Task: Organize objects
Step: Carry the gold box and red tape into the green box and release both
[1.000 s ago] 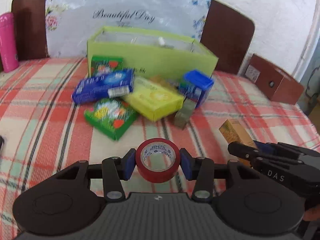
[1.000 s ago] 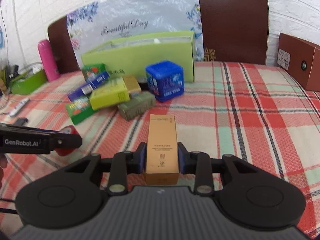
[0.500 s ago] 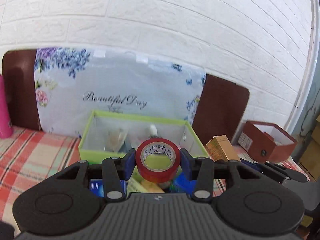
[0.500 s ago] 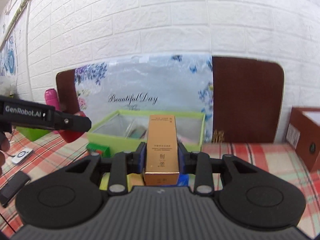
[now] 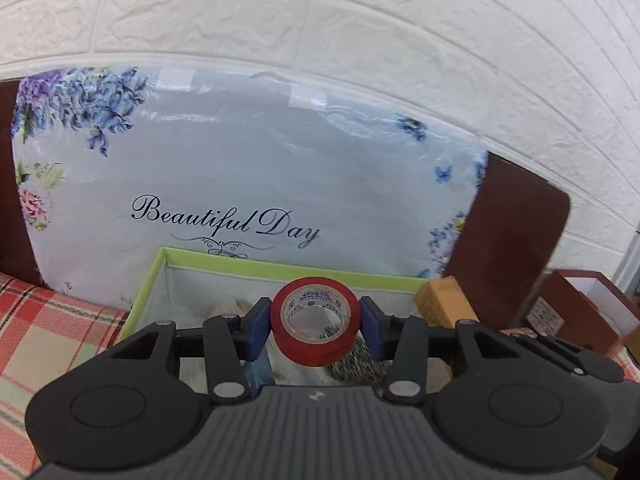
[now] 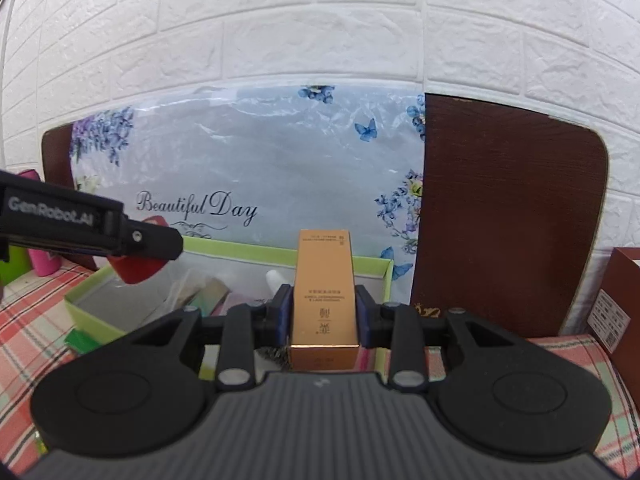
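Your left gripper (image 5: 316,322) is opening around the red tape roll (image 5: 314,320), directly above the green box (image 5: 256,266); your right gripper (image 6: 323,312) clamps the gold carton (image 6: 323,300).

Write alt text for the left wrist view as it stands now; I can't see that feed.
The left gripper has a red tape roll between its blue pads, jaws opening, poised over an open green box that already holds several items. An orange carton shows at the right; behind stand a floral "Beautiful Day" board and a white brick wall.
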